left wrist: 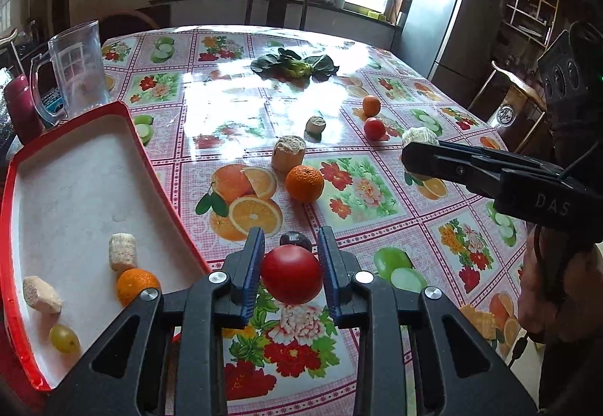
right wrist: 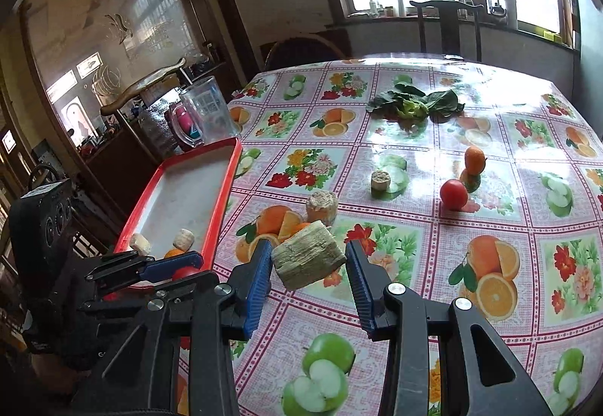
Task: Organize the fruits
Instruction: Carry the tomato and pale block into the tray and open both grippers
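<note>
My left gripper point(left wrist: 291, 261) is shut on a red tomato point(left wrist: 291, 274) just right of the red-rimmed tray point(left wrist: 75, 167); it also shows in the right wrist view point(right wrist: 177, 267). The tray holds two corn pieces point(left wrist: 121, 252), an orange point(left wrist: 136, 284) and a green grape point(left wrist: 65, 338). A dark plum point(left wrist: 296, 240) lies behind the tomato. My right gripper point(right wrist: 309, 257) is shut on a pale corn piece point(right wrist: 307, 254) above the table; it shows at right in the left wrist view point(left wrist: 414, 148). An orange point(left wrist: 304, 183), corn pieces point(left wrist: 288, 153), a tomato point(right wrist: 453, 193) and a small orange point(right wrist: 474, 159) lie on the table.
Leafy greens point(left wrist: 294, 66) lie at the far middle of the table. A clear plastic jug point(left wrist: 77, 69) and a red bottle point(left wrist: 22, 107) stand behind the tray. A chair point(left wrist: 277, 3) and a fridge point(left wrist: 433, 20) stand beyond the table's far edge.
</note>
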A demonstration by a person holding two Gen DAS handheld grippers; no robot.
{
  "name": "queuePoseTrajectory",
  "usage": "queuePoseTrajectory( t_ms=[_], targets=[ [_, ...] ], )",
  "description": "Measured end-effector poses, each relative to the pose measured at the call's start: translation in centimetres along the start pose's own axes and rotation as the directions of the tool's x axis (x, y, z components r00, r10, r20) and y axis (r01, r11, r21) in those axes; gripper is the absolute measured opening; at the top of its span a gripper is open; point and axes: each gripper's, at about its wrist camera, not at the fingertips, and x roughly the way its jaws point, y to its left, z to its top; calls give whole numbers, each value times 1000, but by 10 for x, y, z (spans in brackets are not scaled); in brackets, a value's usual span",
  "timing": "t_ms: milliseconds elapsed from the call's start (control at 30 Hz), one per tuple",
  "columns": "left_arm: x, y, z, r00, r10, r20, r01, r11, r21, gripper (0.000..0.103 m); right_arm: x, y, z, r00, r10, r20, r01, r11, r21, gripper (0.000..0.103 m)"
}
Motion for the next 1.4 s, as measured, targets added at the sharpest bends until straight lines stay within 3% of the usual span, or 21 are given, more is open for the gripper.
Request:
queuePoseTrajectory(
  t_ms=[533,1400],
  targets=[
    [-33,37,-13,998,49,48,-46,997,-64,26,13,44,-2,999,42,-25,-43,997,-61,41],
    [-55,99,-24,992,106,69,-93,981,-168,26,54,104,0,989,105,-105,-120,982,-144,41]
  ],
)
